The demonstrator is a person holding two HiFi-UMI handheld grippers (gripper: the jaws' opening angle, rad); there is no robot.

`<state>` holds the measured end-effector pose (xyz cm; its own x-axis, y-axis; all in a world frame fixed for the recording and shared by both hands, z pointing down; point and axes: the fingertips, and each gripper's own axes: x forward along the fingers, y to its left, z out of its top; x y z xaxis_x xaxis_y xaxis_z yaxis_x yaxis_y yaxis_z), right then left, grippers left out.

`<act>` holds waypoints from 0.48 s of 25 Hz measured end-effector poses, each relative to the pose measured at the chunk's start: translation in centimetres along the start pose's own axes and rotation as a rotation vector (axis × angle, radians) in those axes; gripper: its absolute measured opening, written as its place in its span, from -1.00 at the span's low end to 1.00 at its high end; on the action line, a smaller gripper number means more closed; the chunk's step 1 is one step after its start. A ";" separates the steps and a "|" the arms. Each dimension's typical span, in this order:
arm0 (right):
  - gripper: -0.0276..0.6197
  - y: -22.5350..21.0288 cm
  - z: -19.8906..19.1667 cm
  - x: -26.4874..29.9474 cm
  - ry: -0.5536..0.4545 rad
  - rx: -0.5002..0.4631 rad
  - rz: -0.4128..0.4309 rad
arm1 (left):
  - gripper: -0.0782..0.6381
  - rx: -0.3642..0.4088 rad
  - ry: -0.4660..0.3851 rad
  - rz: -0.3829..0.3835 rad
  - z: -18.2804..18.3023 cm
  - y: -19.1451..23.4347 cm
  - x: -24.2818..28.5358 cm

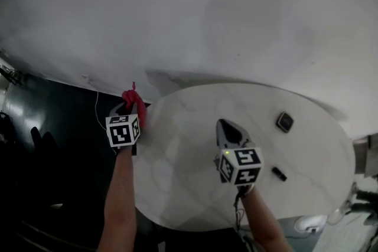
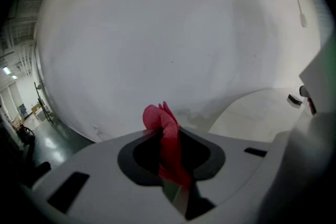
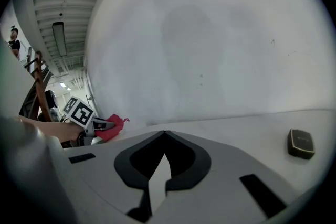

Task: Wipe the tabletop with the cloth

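Left gripper [image 1: 133, 110], forearm outstretched, is clamping the red cloth [image 1: 130, 97] at the tabletop [image 1: 189, 106] edge; right gripper [image 1: 224, 125] is hovering mid-table, jaws pinched together, empty.

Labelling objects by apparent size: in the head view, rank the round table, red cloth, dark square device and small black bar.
Round table, largest.
Red cloth.
Dark square device.
Small black bar, smallest, though only slightly smaller than the device.
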<state>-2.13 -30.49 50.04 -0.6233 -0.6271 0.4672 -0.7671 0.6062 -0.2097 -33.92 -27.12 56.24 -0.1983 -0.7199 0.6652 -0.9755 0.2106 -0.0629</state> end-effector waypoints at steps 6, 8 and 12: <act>-0.91 -0.3 0.1 -2.0 -0.019 0.012 -0.043 | -0.58 -0.022 -0.130 -0.163 3.2 -5.3 -4.5; -0.91 -0.6 0.1 -2.9 -0.029 0.020 -0.067 | -0.58 0.019 -0.162 -0.285 4.8 -10.6 -5.2; -0.91 -2.0 0.0 -5.1 -0.048 0.025 -0.129 | -0.58 0.091 -0.181 -0.520 6.3 -22.5 -5.5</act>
<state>2.58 -28.52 48.12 -0.5257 -0.7219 0.4501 -0.8443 0.5073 -0.1725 -11.45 -32.01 49.32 0.3061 -0.8177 0.4876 -0.9519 -0.2550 0.1698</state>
